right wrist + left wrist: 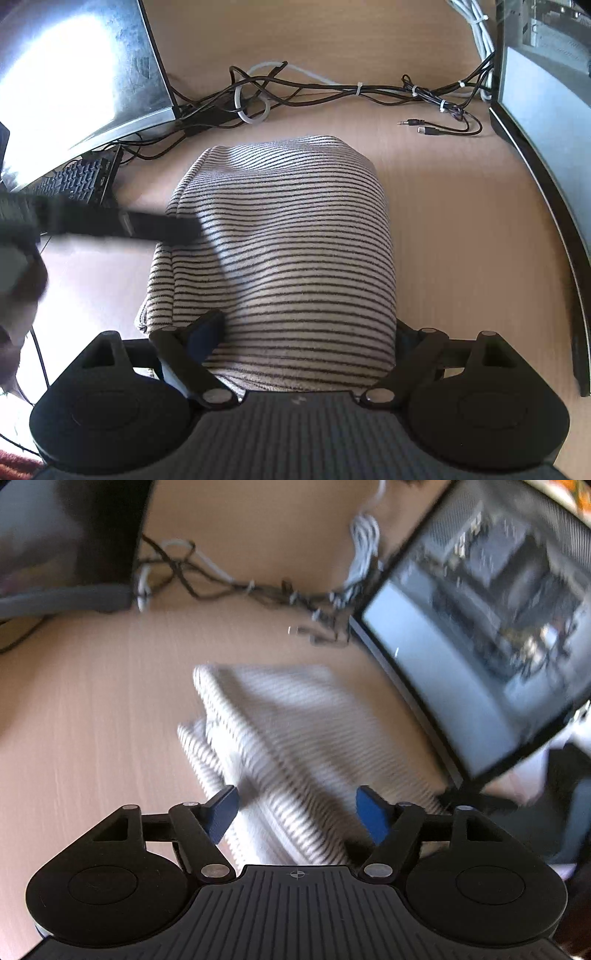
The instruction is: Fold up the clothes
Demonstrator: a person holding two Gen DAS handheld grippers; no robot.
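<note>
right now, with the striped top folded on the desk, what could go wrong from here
1. The right gripper has its jaws spread around the near edge of the striped top; pulling away could snag it and undo the fold.
2. The left gripper is open just over the layered edge and could drag a layer.
3. Loose cables lie just beyond; pushing the top back could catch them.

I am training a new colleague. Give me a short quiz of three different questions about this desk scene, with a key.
1. True or false: the striped garment lies fully spread out.
2. What lies behind the garment? A) cables B) books C) cups
3. Fill in: the left gripper is ____ over the garment.

Key: 1 false, it is folded into a compact bundle on the desk; 2 A; 3 open.
</note>
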